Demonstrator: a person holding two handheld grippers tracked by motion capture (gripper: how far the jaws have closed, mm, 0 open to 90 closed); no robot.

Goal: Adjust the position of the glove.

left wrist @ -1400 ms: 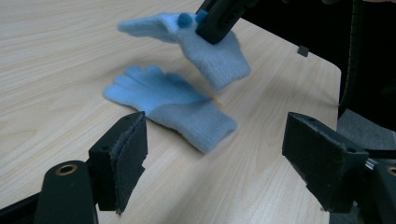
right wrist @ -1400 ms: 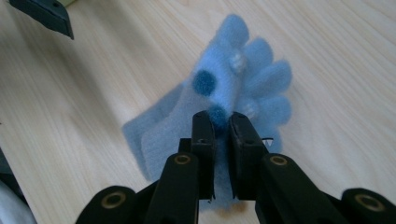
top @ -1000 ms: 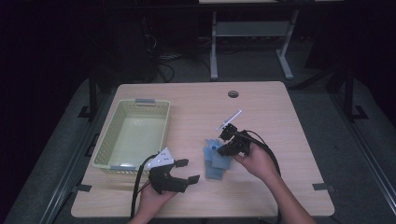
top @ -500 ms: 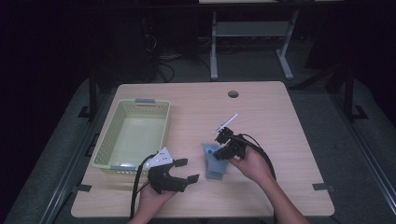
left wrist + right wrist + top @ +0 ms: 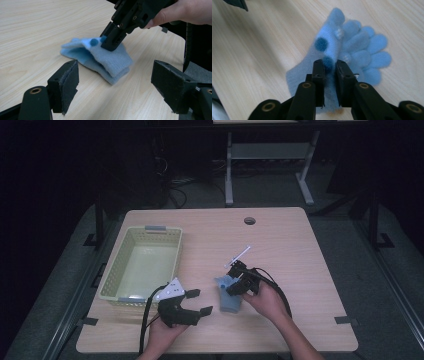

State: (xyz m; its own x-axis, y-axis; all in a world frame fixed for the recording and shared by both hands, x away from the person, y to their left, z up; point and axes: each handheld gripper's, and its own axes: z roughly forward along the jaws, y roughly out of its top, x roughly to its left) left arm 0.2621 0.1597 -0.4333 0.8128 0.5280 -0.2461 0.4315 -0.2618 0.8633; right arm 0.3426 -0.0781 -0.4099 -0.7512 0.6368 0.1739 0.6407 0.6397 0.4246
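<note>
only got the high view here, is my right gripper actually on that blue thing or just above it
Observer: On it. The right gripper has a fold of the blue gloves between its jaws, which have just been opening.
Operator: gloves? more than one
Observer: Looks like two, stacked, with fingertips fanned out on the table.
Operator: and the left gripper
Observer: The left gripper is open, with nothing between its pads, and stops short of the gloves.
</note>
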